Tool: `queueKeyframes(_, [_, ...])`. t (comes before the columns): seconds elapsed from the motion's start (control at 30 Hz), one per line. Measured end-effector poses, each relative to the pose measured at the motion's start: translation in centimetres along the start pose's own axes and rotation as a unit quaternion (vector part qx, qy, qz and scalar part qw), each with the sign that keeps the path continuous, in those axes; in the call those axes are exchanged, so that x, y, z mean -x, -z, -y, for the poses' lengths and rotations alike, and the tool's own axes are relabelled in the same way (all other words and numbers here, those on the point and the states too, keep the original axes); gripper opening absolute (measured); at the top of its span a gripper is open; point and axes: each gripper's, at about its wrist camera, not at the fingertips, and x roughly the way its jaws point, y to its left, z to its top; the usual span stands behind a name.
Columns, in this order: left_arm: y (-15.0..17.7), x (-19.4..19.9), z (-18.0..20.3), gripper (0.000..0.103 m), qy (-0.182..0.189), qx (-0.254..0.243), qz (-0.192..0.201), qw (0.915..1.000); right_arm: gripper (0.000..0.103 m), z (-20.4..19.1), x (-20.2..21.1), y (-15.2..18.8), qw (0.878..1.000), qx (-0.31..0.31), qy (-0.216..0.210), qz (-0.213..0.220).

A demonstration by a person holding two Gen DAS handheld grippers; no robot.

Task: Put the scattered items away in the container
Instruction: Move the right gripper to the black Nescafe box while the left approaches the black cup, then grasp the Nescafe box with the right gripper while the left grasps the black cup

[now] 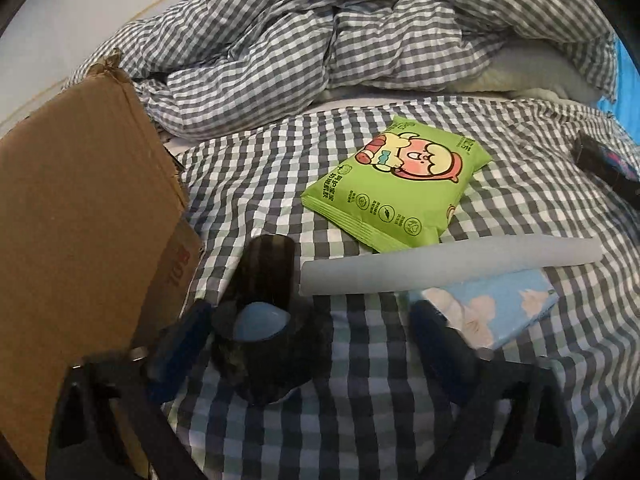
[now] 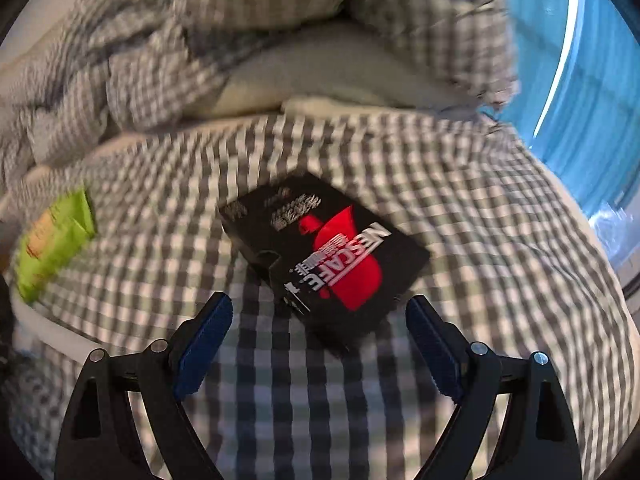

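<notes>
In the left wrist view my left gripper (image 1: 312, 320) is open over the checked bedsheet, with a dark cup-like object holding a pale blue piece (image 1: 260, 312) lying between its fingers, near the left finger. A white tube (image 1: 448, 266), a green snack pack (image 1: 396, 188) and a light blue tissue pack (image 1: 500, 312) lie just beyond. The cardboard box (image 1: 80, 216) stands at the left. In the right wrist view my right gripper (image 2: 320, 320) is open just short of a black and red Nescafe box (image 2: 332, 256) lying flat on the sheet.
A crumpled checked duvet (image 1: 320, 40) and a pillow (image 1: 532, 72) fill the back of the bed. The Nescafe box also shows at the left wrist view's right edge (image 1: 604, 164). A blue surface (image 2: 580, 100) lies beyond the bed's right edge.
</notes>
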Motion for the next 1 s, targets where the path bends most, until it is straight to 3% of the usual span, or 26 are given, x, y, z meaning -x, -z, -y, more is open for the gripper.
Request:
queueKeyframes(0.03, [0.0,0.0,-0.2,0.06,-0.012,-0.001,-0.005,0.9999,0.089,-0.1,-0.2,0.0,1.0,0.01,0.007,0.0])
queueKeyframes(0.2, [-0.1,0.4,-1.3,0.06,0.017,0.022,-0.015,0.9995,0.089,0.1,0.9,-0.3,0.999,0.039,0.015,0.004])
queueKeyframes(0.3, [-0.2,0.9,-1.3,0.059,0.025,0.036,-0.018,0.9989,0.089,-1.0,1.6,-0.7,0.994,0.097,0.053,0.009])
queueKeyframes(0.47, [-1.4,2.9,-0.8,0.06,0.04,0.037,-0.001,0.9985,0.089,-3.9,1.2,-1.0,0.971,0.208,0.112,0.025])
queueKeyframes(0.67, [-2.2,4.4,-1.4,0.06,0.053,0.039,0.012,0.9977,0.088,-7.6,-3.1,-0.3,0.931,0.302,0.205,0.029])
queueKeyframes(0.8, [-2.1,4.5,-2.0,0.06,0.057,0.044,0.007,0.9974,0.087,-6.8,-4.2,-1.5,0.943,0.253,0.212,0.04])
queueKeyframes(0.87, [-2.0,4.5,-2.1,0.06,0.059,0.044,0.003,0.9973,0.071,-6.4,-4.6,-1.9,0.951,0.236,0.198,0.032])
queueKeyframes(0.9, [-1.9,4.5,-2.0,0.06,0.058,0.044,0.003,0.9973,0.054,-6.6,-4.7,-2.0,0.953,0.232,0.191,0.029])
queueKeyframes(0.93, [-1.9,4.6,-1.9,0.06,0.06,0.044,0.004,0.9972,0.043,-6.8,-4.6,-2.0,0.95,0.235,0.201,0.033])
queueKeyframes(1.0, [-1.9,4.9,-1.8,0.06,0.063,0.043,0.007,0.997,0.036,-7.4,-3.7,-1.8,0.939,0.247,0.232,0.052])
